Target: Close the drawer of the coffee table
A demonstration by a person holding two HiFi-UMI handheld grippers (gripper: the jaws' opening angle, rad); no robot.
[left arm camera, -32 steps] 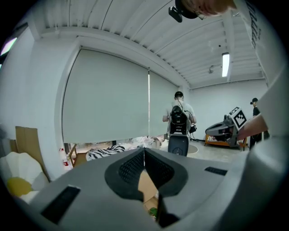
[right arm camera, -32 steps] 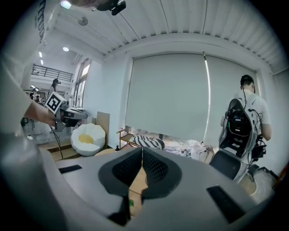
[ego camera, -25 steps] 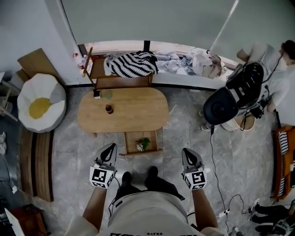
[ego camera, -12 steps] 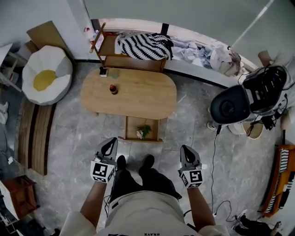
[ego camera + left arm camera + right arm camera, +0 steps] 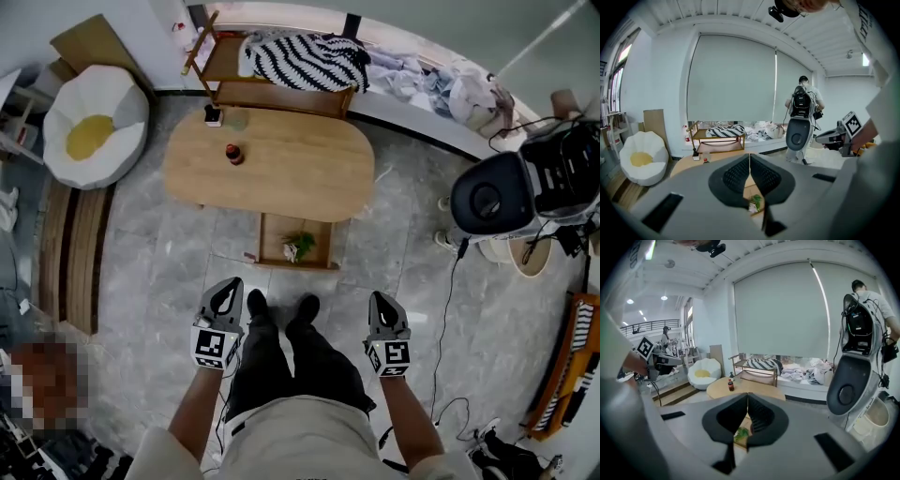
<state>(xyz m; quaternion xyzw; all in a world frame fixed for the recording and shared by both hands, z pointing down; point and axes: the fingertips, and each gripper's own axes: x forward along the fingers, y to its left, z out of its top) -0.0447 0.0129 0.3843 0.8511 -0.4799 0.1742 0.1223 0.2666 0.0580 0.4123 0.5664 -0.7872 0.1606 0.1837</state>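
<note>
The oval wooden coffee table stands ahead of me, and its drawer is pulled out toward my feet. A small green plant-like thing lies inside the drawer. My left gripper and right gripper hover low on either side of my shoes, short of the drawer front and touching nothing. In the left gripper view the jaws are pressed together with nothing between them, and the green thing shows below them. The right gripper is shut the same way, above the green thing.
A small bottle stands on the table top. Behind the table is a wooden rack with a striped cloth. A white and yellow beanbag sits at the left, a black and white machine at the right, with a cable across the floor.
Both grippers have come down, still shut. The table and drawer now sit higher in the head view, and the person at the far right is out of it.
</note>
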